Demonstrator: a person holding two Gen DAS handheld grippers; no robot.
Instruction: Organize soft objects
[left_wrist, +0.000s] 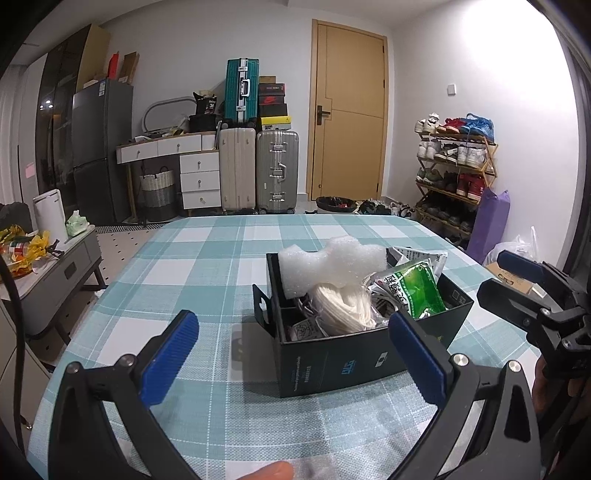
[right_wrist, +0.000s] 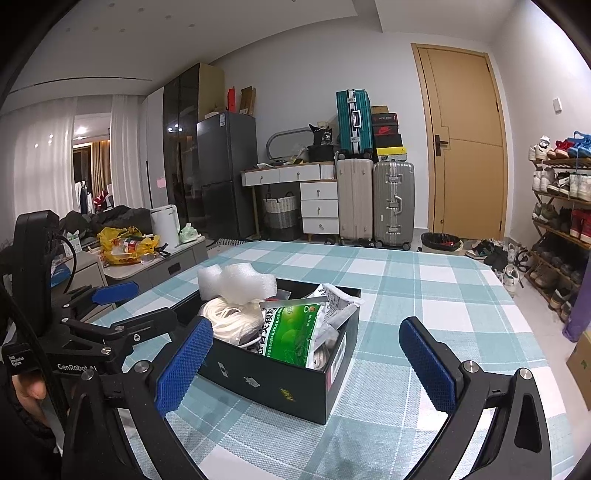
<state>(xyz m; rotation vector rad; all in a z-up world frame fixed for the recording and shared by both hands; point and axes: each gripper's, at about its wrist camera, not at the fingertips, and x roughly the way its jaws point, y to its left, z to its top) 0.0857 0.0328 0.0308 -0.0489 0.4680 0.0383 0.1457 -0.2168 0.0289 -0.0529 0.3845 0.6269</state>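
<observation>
Both grippers hover wide open and empty: left gripper (left_wrist: 293, 350), right gripper (right_wrist: 306, 362). Between them, on the checked desk (left_wrist: 207, 258), sits a black box (left_wrist: 332, 363) holding white foam (left_wrist: 332, 264), a coil of what looks like white cord (left_wrist: 341, 308) and a green packet (left_wrist: 421, 288).

Left gripper (left_wrist: 293, 354): black arms, ribbed blue pads (left_wrist: 170, 356), silver screws, black cable beside; right gripper (right_wrist: 304, 369): same black-and-blue build; white "GenRobot AI" lettering on left gripper body; bare skin at fingertip
</observation>
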